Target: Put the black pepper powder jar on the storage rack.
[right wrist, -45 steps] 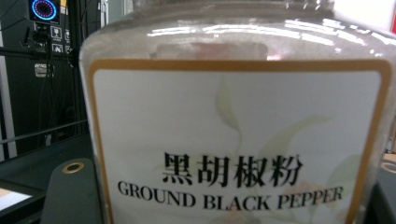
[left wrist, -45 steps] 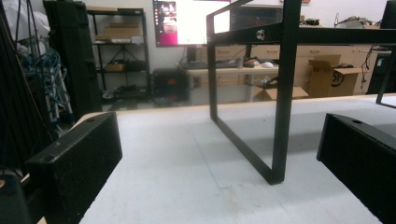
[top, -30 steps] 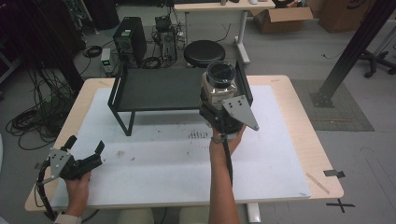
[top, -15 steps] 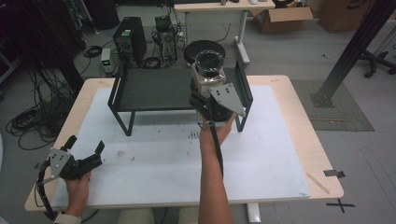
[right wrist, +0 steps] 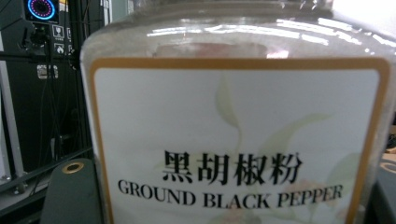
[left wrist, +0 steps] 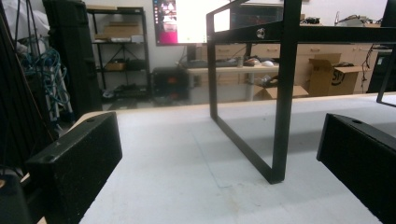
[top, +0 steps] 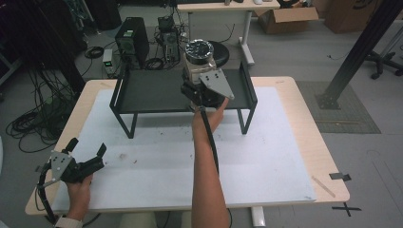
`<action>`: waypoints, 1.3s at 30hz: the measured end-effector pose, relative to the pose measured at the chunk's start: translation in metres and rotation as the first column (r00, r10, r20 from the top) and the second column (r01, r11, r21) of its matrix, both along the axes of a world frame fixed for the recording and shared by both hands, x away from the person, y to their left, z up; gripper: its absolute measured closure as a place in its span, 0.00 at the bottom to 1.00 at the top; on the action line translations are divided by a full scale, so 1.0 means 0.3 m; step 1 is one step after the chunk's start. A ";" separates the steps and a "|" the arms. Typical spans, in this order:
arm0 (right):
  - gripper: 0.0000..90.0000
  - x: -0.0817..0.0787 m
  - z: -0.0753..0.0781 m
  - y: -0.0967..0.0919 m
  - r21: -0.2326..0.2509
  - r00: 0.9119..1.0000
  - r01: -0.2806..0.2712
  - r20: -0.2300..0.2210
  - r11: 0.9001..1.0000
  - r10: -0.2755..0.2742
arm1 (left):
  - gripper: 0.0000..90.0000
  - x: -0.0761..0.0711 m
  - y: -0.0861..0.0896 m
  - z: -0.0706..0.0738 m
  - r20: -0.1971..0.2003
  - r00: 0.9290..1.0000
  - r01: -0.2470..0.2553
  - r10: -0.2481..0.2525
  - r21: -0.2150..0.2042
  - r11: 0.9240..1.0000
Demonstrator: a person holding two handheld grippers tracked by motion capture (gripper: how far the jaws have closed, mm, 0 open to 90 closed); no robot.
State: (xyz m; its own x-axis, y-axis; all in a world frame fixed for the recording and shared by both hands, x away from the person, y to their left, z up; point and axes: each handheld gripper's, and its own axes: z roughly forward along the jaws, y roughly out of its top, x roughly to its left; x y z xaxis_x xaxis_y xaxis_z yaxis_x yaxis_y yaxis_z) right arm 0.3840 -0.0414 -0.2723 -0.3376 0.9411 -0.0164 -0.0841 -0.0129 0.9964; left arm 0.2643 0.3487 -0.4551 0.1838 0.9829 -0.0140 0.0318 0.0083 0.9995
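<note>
Light wooden table (top: pixel 304 123) with rounded corners, most of its top covered by a white sheet (top: pixel 161 156) — bare wood shows around the sheet's edges. A black metal shelf rack (top: pixel 157 92) stands on the far half of the sheet, 2 raised side walls and thin frame legs; in the left gripper view 1 leg frame (left wrist: pixel 280 116) meets the white surface. Faint dark specks on the sheet near the front left. Thin pale strip (top: pixel 322 186) lies on bare wood at the right front corner.
</note>
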 end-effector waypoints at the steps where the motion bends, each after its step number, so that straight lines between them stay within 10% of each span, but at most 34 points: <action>1: 0.28 0.010 0.001 0.006 0.004 1.000 -0.001 -0.002 1.000 0.001 | 0.01 0.000 0.000 0.000 0.000 1.000 0.000 0.000 0.000 1.000; 39: 0.28 0.266 -0.074 0.187 -0.022 0.995 -0.008 -0.101 1.000 0.006 | 0.01 0.001 -0.001 0.000 -0.001 1.000 0.002 -0.002 0.002 1.000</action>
